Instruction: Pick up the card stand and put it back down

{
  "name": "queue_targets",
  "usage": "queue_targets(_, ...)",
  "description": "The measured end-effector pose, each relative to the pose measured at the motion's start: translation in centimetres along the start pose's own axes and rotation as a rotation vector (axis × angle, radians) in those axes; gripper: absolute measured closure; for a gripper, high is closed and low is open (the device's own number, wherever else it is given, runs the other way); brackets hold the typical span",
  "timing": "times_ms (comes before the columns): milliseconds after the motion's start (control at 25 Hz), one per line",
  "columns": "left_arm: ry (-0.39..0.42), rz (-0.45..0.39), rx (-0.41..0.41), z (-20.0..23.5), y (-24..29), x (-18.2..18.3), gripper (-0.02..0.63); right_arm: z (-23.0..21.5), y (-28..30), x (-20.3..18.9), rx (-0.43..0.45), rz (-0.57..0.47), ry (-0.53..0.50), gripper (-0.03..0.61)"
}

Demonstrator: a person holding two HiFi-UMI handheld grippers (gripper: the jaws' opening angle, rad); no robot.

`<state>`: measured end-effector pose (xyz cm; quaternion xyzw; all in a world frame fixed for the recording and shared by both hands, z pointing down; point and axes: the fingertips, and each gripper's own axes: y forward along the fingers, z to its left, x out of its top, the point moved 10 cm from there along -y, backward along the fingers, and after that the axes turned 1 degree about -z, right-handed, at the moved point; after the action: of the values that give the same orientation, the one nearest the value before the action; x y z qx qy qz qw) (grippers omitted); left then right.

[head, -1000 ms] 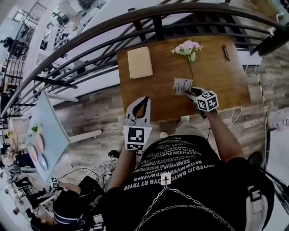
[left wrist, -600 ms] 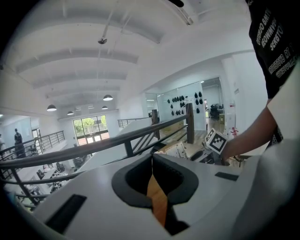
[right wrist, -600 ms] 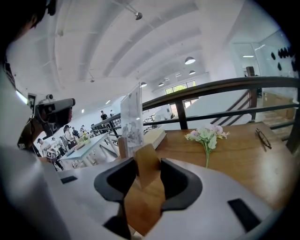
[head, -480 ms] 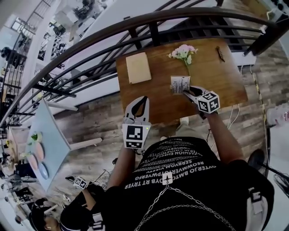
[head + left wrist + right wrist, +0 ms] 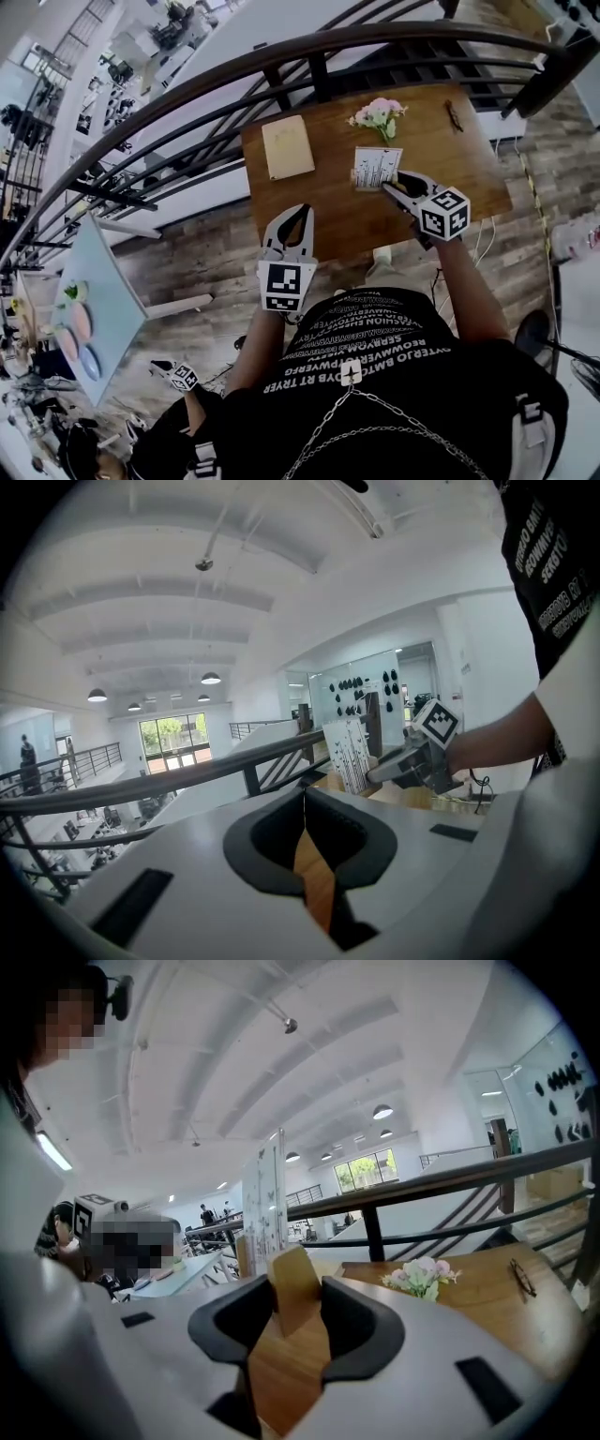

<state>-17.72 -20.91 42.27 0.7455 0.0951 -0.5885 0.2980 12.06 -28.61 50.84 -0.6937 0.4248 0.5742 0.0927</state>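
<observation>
Since a second ago my right gripper (image 5: 392, 183) has risen, and the card stand (image 5: 377, 168) with it: its printed card now shows larger and flatter to the head camera. The left gripper (image 5: 302, 211) has hardly shifted.

In the right gripper view the two dark pads press from either side on the stand's wooden base (image 5: 292, 1288), and the clear card holder stands upright just beyond it. The stand hangs clear of the table (image 5: 328, 211), over its middle and a little toward the right edge. From the left gripper view I see the card stand (image 5: 349, 754) held up above the wood, with the railing behind it.

My left gripper's fingers are closed together with nothing between them; only a sliver of table top shows below where they meet. It hovers at the table's near edge, left of centre.

A cream notebook (image 5: 287, 147) lies flat near the far left corner. A small bunch of pink flowers (image 5: 379, 114) lies at the far edge, beyond the lifted stand. A small dark object (image 5: 454, 114) lies toward the far right corner; I cannot tell what it is.
</observation>
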Motion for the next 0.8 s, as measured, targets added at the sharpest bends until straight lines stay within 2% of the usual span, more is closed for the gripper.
queue_targets(440, 0.001, -0.035, -0.013, -0.5, -0.2, 0.7, 0.586, 2.8, -3.1, 5.3, 0.015, -0.054, -0.061, 0.405)
queue_targets(800, 0.004, -0.050, -0.035, -1.5, 0.1, 1.2, 0.584, 3.9, -5.4, 7.4, 0.022, -0.093, -0.086, 0.405)
